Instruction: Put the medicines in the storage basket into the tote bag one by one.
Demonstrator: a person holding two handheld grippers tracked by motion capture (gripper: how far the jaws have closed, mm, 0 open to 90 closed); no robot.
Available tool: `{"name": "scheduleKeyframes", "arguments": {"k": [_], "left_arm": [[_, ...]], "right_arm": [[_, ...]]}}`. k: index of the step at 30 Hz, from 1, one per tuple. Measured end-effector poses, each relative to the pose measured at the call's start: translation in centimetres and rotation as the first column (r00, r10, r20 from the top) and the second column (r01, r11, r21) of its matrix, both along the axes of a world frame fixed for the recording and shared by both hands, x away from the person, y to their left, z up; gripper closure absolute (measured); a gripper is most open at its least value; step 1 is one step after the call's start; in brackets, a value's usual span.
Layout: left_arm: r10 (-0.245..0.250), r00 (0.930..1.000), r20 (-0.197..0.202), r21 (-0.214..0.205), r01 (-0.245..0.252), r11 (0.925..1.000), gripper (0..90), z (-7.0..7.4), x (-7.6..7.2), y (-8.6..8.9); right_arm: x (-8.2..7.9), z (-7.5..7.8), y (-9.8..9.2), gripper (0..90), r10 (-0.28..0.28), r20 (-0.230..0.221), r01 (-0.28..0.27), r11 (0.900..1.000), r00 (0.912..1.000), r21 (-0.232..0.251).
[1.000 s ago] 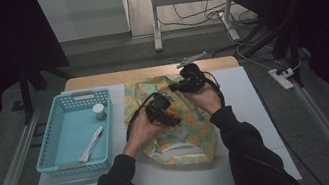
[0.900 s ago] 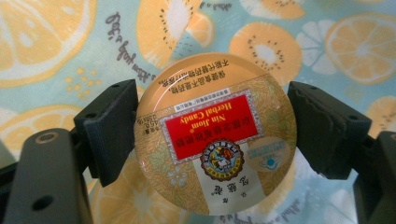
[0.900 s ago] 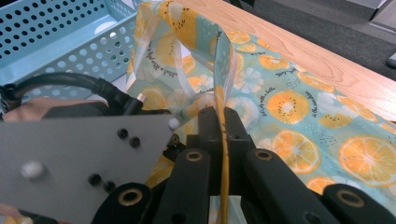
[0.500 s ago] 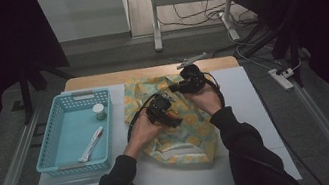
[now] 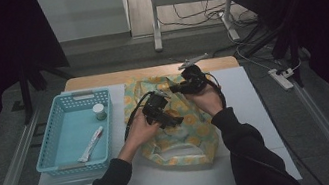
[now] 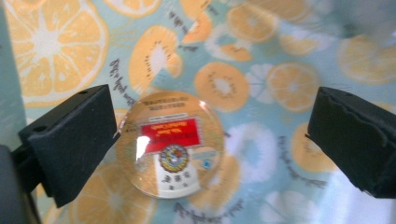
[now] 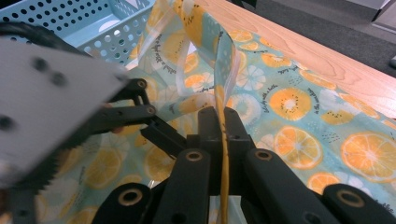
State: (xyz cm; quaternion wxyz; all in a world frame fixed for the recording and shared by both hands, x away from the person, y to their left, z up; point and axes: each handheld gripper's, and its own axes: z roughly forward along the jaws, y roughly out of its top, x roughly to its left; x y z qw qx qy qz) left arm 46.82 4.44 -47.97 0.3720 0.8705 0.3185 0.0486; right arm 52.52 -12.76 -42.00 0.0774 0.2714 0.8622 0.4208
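White table [image 5: 256, 107], left claw [image 6: 210, 140] spread over round tin [image 6: 170, 144], right claw [image 7: 223, 126] pinching bag [image 7: 299, 107].

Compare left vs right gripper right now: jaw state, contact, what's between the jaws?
The left gripper has its jaws wide apart, having just been opening; the right gripper has its jaws shut.
The left gripper's pads press on nothing, with a round clear-lidded container lying between them on the bag; the right gripper pinches the edge of the orange-print bag and holds it up.
Both are hand-held over the same bag.
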Motion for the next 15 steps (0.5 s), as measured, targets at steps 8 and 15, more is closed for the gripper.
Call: {"name": "scheduleKeyframes", "arguments": {"k": [8, 15], "left_arm": [[-0.012, 0.9999, 0.001, -0.036, 0.012, 0.9993, 1.6, 1.0, -1.1, 1.4], [-0.040, 0.9990, -0.022, -0.092, 0.037, 0.9951, 2.0, 1.8, -1.7, 2.7]], "right_arm": [[-0.2, -0.1, 0.0, 90.0, 0.005, -0.006, -0.005, 1.0000, 1.0000, 0.000], [-0.2, -0.2, 0.1, 90.0, 0.010, -0.013, -0.010, 0.9999, 0.9999, -0.003]]}}
